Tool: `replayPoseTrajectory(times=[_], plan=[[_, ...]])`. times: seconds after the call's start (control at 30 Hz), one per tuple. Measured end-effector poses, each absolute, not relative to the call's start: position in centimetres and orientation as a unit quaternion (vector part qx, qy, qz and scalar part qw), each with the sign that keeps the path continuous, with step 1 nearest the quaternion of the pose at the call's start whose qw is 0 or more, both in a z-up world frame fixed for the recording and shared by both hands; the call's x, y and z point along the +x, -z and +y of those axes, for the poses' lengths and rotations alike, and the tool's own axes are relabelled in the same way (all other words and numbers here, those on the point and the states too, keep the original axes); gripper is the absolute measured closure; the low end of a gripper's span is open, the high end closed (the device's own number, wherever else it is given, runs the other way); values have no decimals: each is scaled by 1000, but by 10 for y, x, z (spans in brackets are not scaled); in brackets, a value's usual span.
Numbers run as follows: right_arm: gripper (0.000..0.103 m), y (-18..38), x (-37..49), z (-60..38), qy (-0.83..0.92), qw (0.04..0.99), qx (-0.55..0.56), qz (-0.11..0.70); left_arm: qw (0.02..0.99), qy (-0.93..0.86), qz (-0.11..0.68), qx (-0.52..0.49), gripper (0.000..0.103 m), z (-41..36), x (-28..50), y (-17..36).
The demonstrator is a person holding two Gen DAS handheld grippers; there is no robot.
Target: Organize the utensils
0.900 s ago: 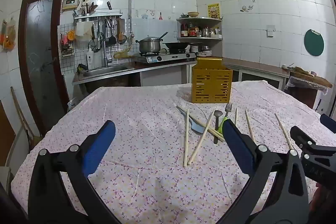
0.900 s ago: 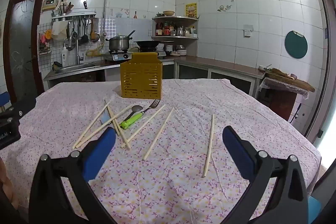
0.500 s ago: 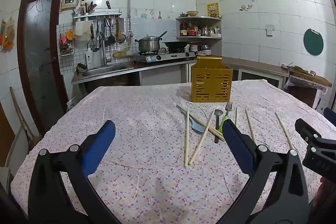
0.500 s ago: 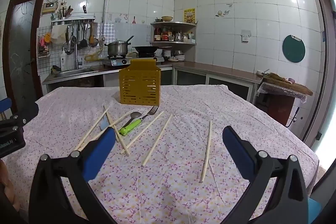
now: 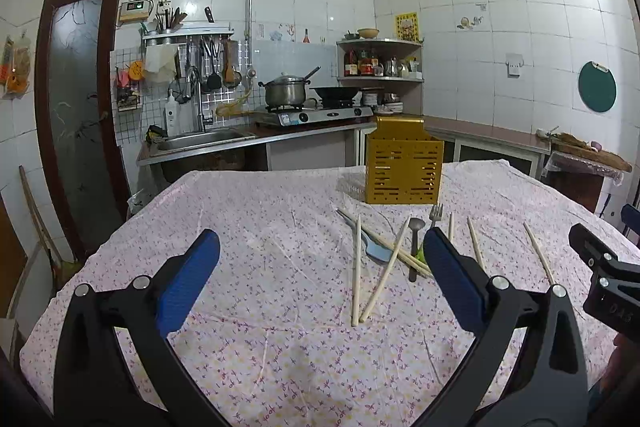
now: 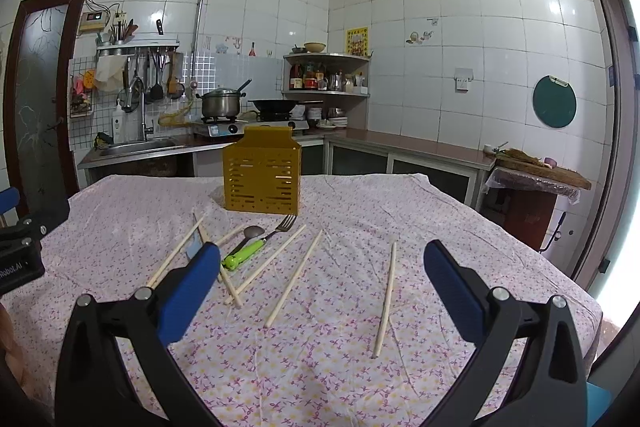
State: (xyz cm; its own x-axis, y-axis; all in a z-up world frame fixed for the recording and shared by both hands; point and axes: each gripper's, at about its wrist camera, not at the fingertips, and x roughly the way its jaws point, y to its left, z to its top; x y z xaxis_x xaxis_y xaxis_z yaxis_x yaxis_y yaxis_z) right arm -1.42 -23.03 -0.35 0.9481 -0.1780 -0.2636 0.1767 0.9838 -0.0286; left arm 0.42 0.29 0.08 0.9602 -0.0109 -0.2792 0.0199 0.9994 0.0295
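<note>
Meanwhile, both tools hover over the counter (image 6: 460, 227) draped in a pink floral cloth, neither gripping anything: the left tool (image 5: 322, 273) and the right tool (image 6: 322, 273) each stand with jaws spread wide. Ahead of them lie the scattered utensils: pale wooden chopsticks (image 6: 294, 277), a green-handled metal fork (image 6: 260, 243) and a dark metal spoon (image 6: 252, 231), with the yellow slotted utensil holder (image 6: 262, 179) standing upright just beyond them. One lone wooden chopstick (image 6: 386, 297) lies apart from the cluster, squarely between the right tool's fingers, its long axis running nearly straight away from that tool; the right tool looks the nearer for it. From the left view the cluster sits ahead and to the right, several sticks crossing one another. Bare cloth surrounds the lone stick, and the counter's right edge lies well off.
</note>
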Motion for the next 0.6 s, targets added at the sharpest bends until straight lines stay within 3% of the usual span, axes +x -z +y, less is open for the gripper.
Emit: replayPoseTrajectory(times=[0.6], plan=[[4, 2, -18, -231, 93, 988, -2, 124, 990, 7, 143, 15, 5, 6, 4, -3]])
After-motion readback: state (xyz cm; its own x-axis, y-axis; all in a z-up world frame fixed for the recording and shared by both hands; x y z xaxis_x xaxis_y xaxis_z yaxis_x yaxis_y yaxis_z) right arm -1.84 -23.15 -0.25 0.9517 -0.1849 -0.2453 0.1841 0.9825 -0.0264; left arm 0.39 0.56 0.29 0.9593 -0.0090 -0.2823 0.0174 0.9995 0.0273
